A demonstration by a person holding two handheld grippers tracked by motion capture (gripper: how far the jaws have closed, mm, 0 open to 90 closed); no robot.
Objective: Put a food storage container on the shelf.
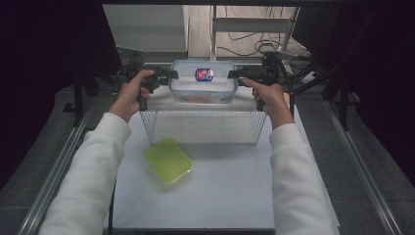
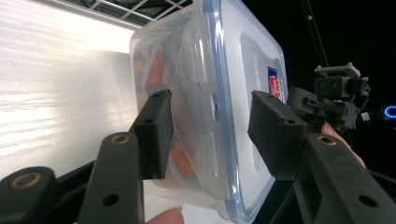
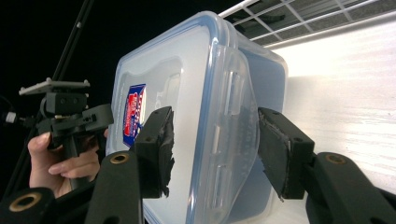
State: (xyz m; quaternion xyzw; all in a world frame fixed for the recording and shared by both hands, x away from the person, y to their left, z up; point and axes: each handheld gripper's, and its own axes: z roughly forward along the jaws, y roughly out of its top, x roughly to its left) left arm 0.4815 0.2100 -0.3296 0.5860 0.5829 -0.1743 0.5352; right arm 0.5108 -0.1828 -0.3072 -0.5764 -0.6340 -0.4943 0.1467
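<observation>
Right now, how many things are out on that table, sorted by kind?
Clear lidded food box: 1
Green lidded box: 1
Wire basket: 1
Hand-held grippers, left gripper and right gripper: 2
Total: 5

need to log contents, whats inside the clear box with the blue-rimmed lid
Through the box wall something orange-red shows near the bottom. What it is I cannot tell: the frosted wall and lid blur it.
</observation>
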